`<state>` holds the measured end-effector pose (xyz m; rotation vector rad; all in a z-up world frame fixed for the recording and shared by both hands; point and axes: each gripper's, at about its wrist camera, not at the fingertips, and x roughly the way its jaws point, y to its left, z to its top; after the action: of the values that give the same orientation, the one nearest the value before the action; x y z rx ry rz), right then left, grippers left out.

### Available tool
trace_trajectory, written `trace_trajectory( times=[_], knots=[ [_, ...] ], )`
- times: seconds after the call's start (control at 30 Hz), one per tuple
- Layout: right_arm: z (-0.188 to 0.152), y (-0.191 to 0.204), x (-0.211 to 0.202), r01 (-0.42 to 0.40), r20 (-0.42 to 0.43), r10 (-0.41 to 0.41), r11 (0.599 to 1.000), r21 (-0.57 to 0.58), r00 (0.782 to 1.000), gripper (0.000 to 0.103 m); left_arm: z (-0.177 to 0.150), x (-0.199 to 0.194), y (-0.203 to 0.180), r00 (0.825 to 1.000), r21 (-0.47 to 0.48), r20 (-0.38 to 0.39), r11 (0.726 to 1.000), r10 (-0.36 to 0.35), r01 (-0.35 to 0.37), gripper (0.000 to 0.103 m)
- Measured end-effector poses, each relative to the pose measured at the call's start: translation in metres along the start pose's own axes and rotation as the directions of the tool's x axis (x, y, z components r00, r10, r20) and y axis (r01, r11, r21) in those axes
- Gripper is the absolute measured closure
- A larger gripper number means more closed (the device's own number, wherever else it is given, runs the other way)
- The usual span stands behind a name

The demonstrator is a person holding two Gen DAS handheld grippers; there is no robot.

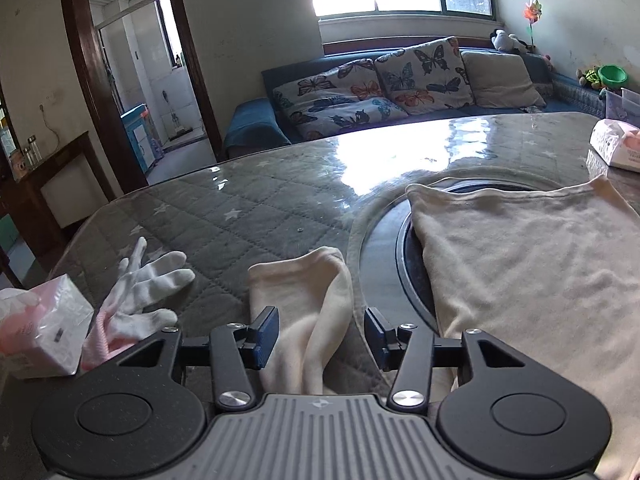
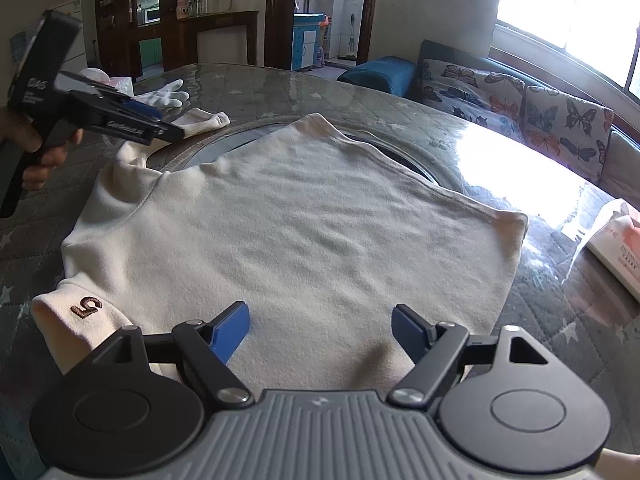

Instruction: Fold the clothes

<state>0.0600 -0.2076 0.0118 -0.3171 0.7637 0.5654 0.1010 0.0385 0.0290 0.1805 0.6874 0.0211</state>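
Between open left tool (image 1: 322,334) pads: sleeve (image 1: 308,308), untouched.

A cream shirt (image 2: 296,240) of soft, matt knit cloth is lying mid-frame on the table (image 2: 360,92), whose glossy clear cover is reflecting window light over quilted grey fabric. At far left, white cloth gloves (image 1: 140,284) are showing beside a shiny plastic-wrapped tissue pack (image 1: 44,332).

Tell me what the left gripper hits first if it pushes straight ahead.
Most likely the cream sleeve lying between the left gripper's open jaws; beyond it, only bare table. Depth is hard to judge.
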Motion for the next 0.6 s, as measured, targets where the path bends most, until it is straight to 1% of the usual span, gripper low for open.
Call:
trace_trajectory(
  times=[0.07, 0.1, 0.13, 0.17, 0.2, 0.27, 0.3, 0.4, 0.6],
  knots=[
    [0.0, 0.0, 0.0, 0.001, -0.001, -0.001, 1.0, 0.001, 1.0, 0.022, 0.001, 0.004, 0.0, 1.0, -0.003, -0.006, 1.0, -0.001, 0.001, 0.054],
    [0.0, 0.0, 0.0, 0.001, -0.001, -0.001, 1.0, 0.001, 1.0, 0.021, 0.0, 0.006, 0.001, 1.0, -0.006, -0.01, 1.0, -0.002, 0.002, 0.06],
    [0.0, 0.0, 0.0, 0.001, -0.002, -0.001, 1.0, 0.0, 1.0, 0.021, 0.0, 0.008, 0.002, 1.0, -0.01, -0.013, 1.0, -0.002, 0.002, 0.063],
    [0.0, 0.0, 0.0, 0.001, -0.002, -0.001, 1.0, 0.0, 1.0, 0.021, -0.001, 0.009, 0.002, 1.0, -0.013, -0.017, 1.0, -0.002, 0.002, 0.069],
    [0.0, 0.0, 0.0, 0.002, -0.003, -0.002, 1.0, -0.001, 1.0, 0.021, -0.003, 0.011, 0.004, 1.0, -0.018, -0.021, 1.0, -0.001, 0.001, 0.078],
    [0.0, 0.0, 0.0, 0.001, -0.003, -0.001, 1.0, 0.0, 1.0, 0.021, -0.006, 0.012, 0.011, 0.999, -0.032, -0.031, 0.999, 0.005, -0.006, 0.087],
    [0.0, 0.0, 0.0, 0.001, -0.004, -0.001, 1.0, 0.001, 1.0, 0.021, -0.008, 0.012, 0.015, 0.999, -0.046, -0.034, 0.999, 0.012, -0.014, 0.089],
    [0.0, 0.0, 0.0, 0.002, -0.004, -0.002, 1.0, 0.003, 1.0, 0.02, -0.013, 0.008, 0.026, 0.999, -0.085, -0.036, 0.996, 0.033, -0.036, 0.093],
    [0.0, 0.001, 0.0, 0.008, -0.006, -0.008, 1.0, -0.009, 1.0, 0.02, -0.024, -0.01, 0.048, 0.997, -0.136, -0.019, 0.988, 0.076, -0.078, 0.095]
  ],
)
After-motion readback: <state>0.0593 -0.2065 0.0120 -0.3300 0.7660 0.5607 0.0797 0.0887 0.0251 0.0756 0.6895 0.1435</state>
